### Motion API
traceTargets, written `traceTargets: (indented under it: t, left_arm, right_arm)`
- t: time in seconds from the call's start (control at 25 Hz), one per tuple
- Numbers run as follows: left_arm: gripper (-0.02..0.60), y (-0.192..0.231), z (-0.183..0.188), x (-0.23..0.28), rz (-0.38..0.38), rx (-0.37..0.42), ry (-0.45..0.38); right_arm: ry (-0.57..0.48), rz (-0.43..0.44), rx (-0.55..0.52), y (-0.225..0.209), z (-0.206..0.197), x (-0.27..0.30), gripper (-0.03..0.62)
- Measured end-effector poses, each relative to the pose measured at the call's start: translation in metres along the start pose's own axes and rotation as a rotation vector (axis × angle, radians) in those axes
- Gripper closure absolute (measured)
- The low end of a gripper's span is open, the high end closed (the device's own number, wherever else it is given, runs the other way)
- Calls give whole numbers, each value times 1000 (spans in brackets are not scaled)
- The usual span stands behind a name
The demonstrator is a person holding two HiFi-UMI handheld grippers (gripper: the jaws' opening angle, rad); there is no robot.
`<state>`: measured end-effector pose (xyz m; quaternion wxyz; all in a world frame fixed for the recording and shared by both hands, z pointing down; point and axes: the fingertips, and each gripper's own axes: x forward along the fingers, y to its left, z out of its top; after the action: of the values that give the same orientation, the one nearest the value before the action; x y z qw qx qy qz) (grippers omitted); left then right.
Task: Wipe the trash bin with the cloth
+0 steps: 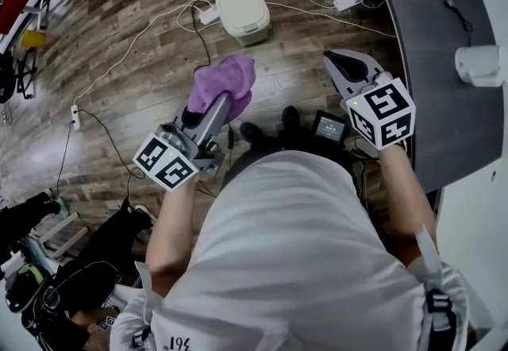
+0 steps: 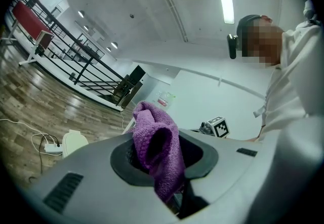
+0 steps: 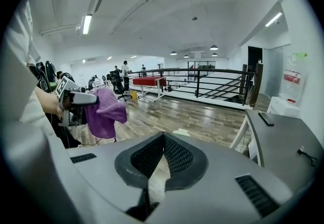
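My left gripper point(image 1: 225, 102) is shut on a bunched purple cloth point(image 1: 223, 81), which hangs out of its jaws above the wooden floor. The left gripper view shows the cloth point(image 2: 157, 147) pinched between the dark pads and drooping over them. A white trash bin point(image 1: 243, 11) with a closed lid stands on the floor beyond the cloth; it also shows low at the left, trash bin point(image 2: 74, 142). My right gripper point(image 1: 350, 65) is held to the right, its jaws shut with nothing between them point(image 3: 158, 159). From it I see the left gripper point(image 3: 76, 99) carrying the cloth point(image 3: 105, 110).
A dark grey desk point(image 1: 432, 79) runs along the right, with a white object point(image 1: 480, 65) on it. A power strip point(image 1: 348, 1) and cables lie on the floor near the bin. Black chairs and gear point(image 1: 55, 278) crowd the lower left. A black railing point(image 3: 202, 83) stands far off.
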<state>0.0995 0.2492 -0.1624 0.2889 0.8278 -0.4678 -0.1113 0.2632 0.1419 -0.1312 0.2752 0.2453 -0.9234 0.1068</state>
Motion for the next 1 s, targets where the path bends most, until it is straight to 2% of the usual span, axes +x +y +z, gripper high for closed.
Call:
traceTargets:
  t: [0.24,0.48,0.8,1.0]
  left_arm:
    - [482,-14,-3,26,41,9,-8]
    - [482,-19,-7,27,84,-11,-26]
    - [482,-25,13,15,32,12,-5]
    - [482,-22,21,5,-4,21,7]
  right_arm:
    - [-4,25,12,-29,-6,-4,586]
    - [22,84,48,-27,-20,-3,586]
    - [-58,127,113,4,16,-8,586]
    - [-92,117,94,23,39,-4,586]
